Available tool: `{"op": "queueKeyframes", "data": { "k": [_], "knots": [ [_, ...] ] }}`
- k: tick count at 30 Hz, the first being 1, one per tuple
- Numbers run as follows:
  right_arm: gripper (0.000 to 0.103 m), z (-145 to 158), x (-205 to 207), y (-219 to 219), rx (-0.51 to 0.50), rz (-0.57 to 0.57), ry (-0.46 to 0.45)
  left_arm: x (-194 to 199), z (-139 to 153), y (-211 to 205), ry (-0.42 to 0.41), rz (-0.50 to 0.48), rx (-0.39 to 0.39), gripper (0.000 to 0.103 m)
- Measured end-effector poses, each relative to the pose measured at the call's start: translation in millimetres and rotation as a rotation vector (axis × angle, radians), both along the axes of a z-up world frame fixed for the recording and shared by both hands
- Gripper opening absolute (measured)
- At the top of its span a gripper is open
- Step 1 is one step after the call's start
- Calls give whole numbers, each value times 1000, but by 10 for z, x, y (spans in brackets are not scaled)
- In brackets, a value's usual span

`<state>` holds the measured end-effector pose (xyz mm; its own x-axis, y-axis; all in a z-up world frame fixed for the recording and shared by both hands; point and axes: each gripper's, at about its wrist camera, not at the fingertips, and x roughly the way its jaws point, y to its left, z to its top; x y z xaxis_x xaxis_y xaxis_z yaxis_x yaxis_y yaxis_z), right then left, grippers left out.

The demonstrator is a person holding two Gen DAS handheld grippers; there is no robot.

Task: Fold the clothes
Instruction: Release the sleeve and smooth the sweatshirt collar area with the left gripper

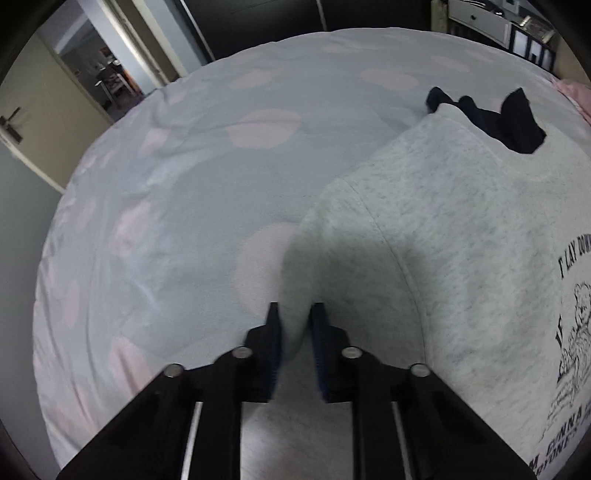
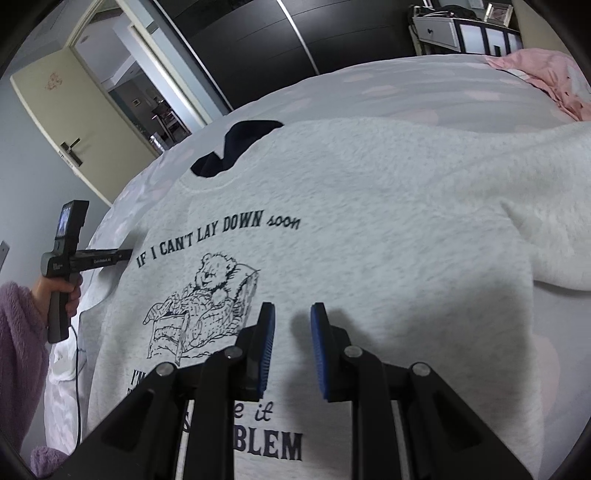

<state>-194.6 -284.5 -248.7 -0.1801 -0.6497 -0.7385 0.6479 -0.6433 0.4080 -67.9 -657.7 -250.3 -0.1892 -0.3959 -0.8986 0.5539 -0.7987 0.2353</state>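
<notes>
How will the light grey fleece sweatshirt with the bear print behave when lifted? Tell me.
Probably floppy: the light grey fleece sweatshirt lies in soft folds on the spotted bed cover, so it should sag from one pinch. Likely not slippery: its surface looks fuzzy, and a ridge bunches between the pads of the left gripper. It looks thick, so perhaps bulky.

You are in a home bedroom. A bed point(image 1: 192, 206) with a pale grey cover dotted with pink fills most of both views. Past its far edge stand dark sliding wardrobe doors point(image 2: 280, 40), a white drawer unit point(image 2: 447, 33) and an open cream door point(image 2: 77, 122) leading to another room.
</notes>
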Motion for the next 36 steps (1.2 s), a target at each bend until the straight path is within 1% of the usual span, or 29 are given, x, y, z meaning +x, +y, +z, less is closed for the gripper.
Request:
{"op": "queueKeyframes", "data": {
  "k": [2, 4, 6, 8, 9, 10, 11, 12, 14, 16, 18, 19, 20, 22, 23, 24, 25, 27, 29, 32, 36],
  "knots": [
    [20, 1, -30, 38, -2, -15, -8, -7, 108, -42, -12, 19, -54, 8],
    [20, 8, -61, 73, -7, -31, -17, -49, 290, -110, -8, 25, -121, 8],
    [20, 19, -96, 110, -18, -48, -26, -97, 427, -226, 2, 39, -145, 8],
    [20, 11, -130, 127, -23, -58, -37, -175, 429, -313, -23, 51, -174, 8],
    [20, 6, -147, 135, -25, -63, -43, -210, 356, -346, -52, 57, -187, 1],
    [20, -6, -159, 138, -22, -63, -48, -237, 277, -390, -82, 66, -197, 0],
    [20, -20, -171, 143, -16, -65, -52, -222, 172, -464, -111, 86, -190, 1],
    [20, -32, -181, 151, -12, -67, -55, -144, 50, -538, -132, 113, -160, 1],
    [20, -61, -213, 171, -1, -79, -65, -10, -128, -619, -139, 154, -104, 1],
    [20, -89, -250, 198, 3, -97, -82, 32, -139, -609, -112, 135, -103, 2],
    [20, -109, -274, 213, -5, -109, -104, 41, -33, -628, -73, 116, -74, 3],
    [20, -118, -285, 221, -9, -114, -116, 39, 65, -632, -31, 101, -48, 3],
    [20, -126, -286, 211, -8, -112, -121, 23, 174, -615, 10, 79, -34, 4],
    [20, -147, -270, 173, 2, -99, -121, -107, 380, -529, 72, 10, -12, 23],
    [20, -149, -256, 156, 8, -93, -116, -189, 455, -473, 95, -27, 2, 42],
    [20, -152, -243, 138, 15, -87, -110, -277, 522, -399, 120, -66, 18, 52],
    [20, -154, -229, 121, 21, -81, -104, -372, 571, -324, 140, -107, 33, 52],
    [20, -138, -226, 133, 37, -88, -78, -570, 606, -167, 150, -174, 38, 52],
    [20, -126, -251, 150, 56, -105, -56, -790, 548, -33, 130, -227, 46, 52],
    [20, -110, -289, 176, 97, -131, -9, -1079, 346, 138, 81, -286, 55, 53],
    [20, -110, -353, 228, 102, -145, 2, -1363, 35, 265, -8, -294, 64, 53]
  ]
}}
